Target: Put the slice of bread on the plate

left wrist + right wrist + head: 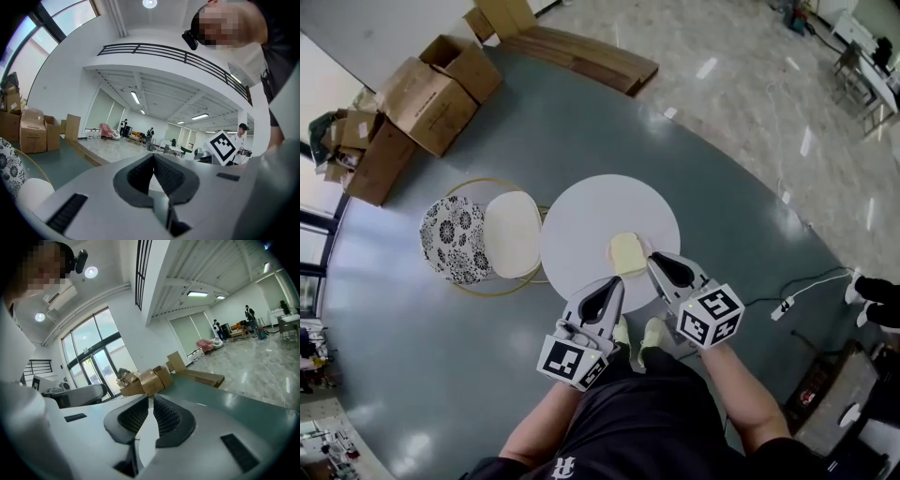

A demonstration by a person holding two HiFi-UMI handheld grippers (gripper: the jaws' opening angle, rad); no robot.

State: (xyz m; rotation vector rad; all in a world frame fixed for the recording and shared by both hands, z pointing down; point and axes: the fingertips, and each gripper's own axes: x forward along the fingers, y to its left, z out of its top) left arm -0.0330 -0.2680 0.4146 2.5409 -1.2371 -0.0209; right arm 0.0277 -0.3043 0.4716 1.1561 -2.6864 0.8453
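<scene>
A pale slice of bread (626,253) lies flat on a round white top (581,220), near its front edge. I cannot make out a separate plate against that white surface. My left gripper (619,282) hangs over the front rim, left of the bread, its jaws shut and empty; its own view (153,156) shows the tips meeting with only the room beyond. My right gripper (652,259) hovers just right of the bread's near corner. In its own view (151,397) the tips stand almost together with a thin slit and nothing between them. Neither gripper touches the bread.
A gold-framed chair with a patterned cushion (455,239) and a white seat (514,232) stands left of the round top. Cardboard boxes (431,89) and wooden boards (581,52) lie far back. A cable with a socket strip (783,307) runs at the right.
</scene>
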